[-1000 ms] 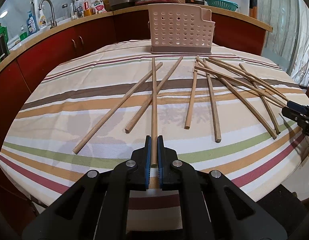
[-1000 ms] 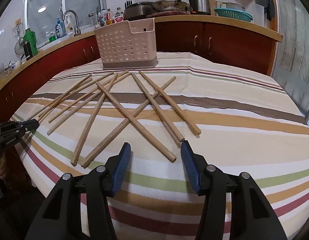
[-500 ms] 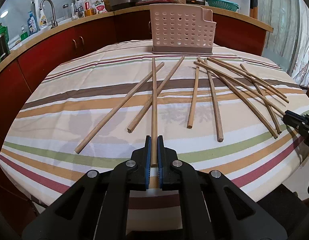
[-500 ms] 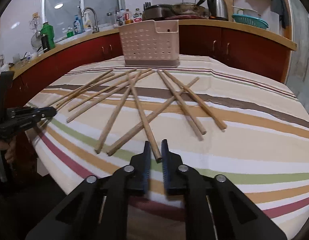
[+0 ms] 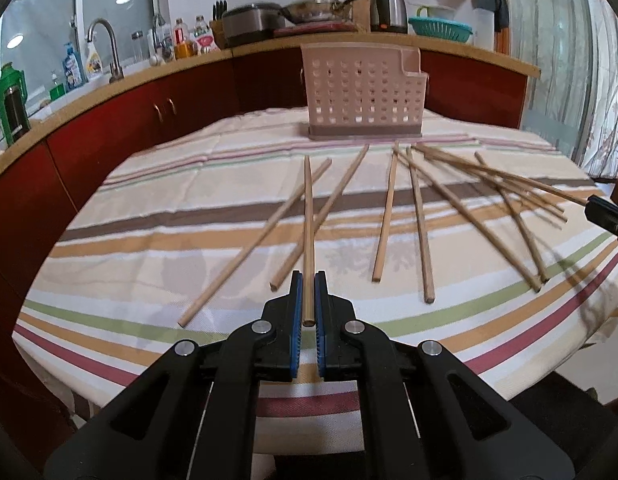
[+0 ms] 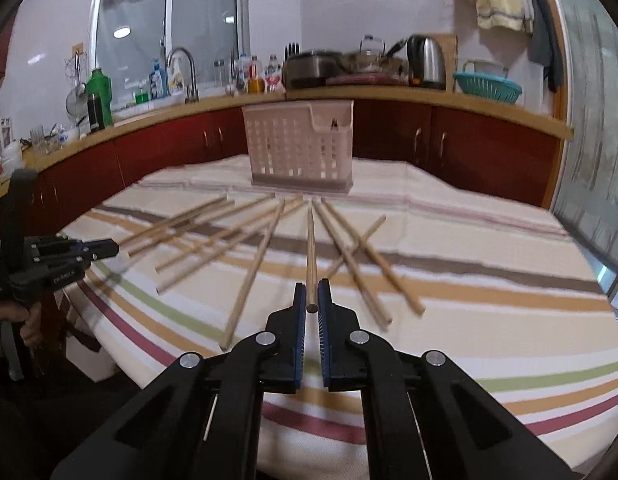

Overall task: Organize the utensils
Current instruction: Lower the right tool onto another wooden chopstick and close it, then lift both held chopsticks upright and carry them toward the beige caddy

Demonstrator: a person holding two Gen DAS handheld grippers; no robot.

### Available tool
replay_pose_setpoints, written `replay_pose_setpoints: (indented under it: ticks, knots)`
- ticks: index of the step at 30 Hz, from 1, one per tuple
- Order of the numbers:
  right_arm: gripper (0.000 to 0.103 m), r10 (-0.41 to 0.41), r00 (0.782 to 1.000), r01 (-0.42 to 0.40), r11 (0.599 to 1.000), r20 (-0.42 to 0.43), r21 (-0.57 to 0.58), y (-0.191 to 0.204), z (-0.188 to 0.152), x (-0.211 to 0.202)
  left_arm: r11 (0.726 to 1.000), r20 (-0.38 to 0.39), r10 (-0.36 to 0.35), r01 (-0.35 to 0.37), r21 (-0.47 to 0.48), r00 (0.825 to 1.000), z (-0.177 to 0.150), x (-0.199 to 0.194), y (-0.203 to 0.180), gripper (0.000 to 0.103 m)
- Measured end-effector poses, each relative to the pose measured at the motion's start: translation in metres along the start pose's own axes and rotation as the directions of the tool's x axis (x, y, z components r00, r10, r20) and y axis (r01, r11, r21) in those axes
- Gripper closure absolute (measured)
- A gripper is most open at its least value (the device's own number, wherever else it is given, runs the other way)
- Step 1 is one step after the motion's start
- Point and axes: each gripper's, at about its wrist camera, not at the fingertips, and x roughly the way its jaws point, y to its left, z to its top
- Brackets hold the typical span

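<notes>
Several wooden chopsticks lie fanned out on the striped tablecloth (image 5: 149, 240). A pink perforated utensil holder (image 5: 363, 94) stands at the table's far side; it also shows in the right wrist view (image 6: 301, 148). My left gripper (image 5: 308, 280) is shut on the near end of one chopstick (image 5: 308, 220), lifted off the cloth and pointing at the holder. My right gripper (image 6: 312, 288) is shut on another chopstick (image 6: 311, 248), also raised and pointing at the holder. The left gripper also shows at the left edge of the right wrist view (image 6: 109, 248).
A curved red cabinet with a wooden counter (image 5: 109, 92) wraps behind the table, with a sink tap, bottles, a kettle and a teal basket on it. The table's near edge (image 6: 429, 440) drops off just ahead of the grippers.
My right gripper closed on a chopstick and lifted it off the table. My left gripper kept its chopstick and raised it. Both views tilted up.
</notes>
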Motion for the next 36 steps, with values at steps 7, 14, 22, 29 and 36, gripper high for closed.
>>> replay_pose_setpoints:
  ticks: [7,14,22,29,36]
  knots:
    - [0.096,-0.006,0.996,0.006,1.000,0.091,0.001,0.004,0.025,-0.024,1.000,0.101,0.004,-0.003,-0.016,0.995,0.017,-0.030,0.002,0.097]
    - [0.096,0.000,0.988,-0.005,1.000,0.153,0.031,0.004,0.046,-0.043,0.999,0.214,0.016,-0.008,-0.036,0.977,0.038,-0.066,0.006,0.097]
    - [0.096,0.002,0.980,-0.010,0.999,0.201,0.040,0.005,0.066,-0.055,0.999,0.302,0.028,-0.018,-0.036,0.953,0.061,-0.092,0.010,0.097]
    - [0.096,0.007,0.975,-0.021,0.998,0.222,0.063,0.002,0.079,-0.053,0.999,0.337,0.032,-0.024,-0.028,0.941,0.075,-0.097,0.012,0.097]
    - [0.096,0.001,0.973,-0.020,0.997,0.229,0.078,0.000,0.089,-0.044,0.999,0.359,0.030,-0.018,-0.037,0.933,0.090,-0.095,0.018,0.097]
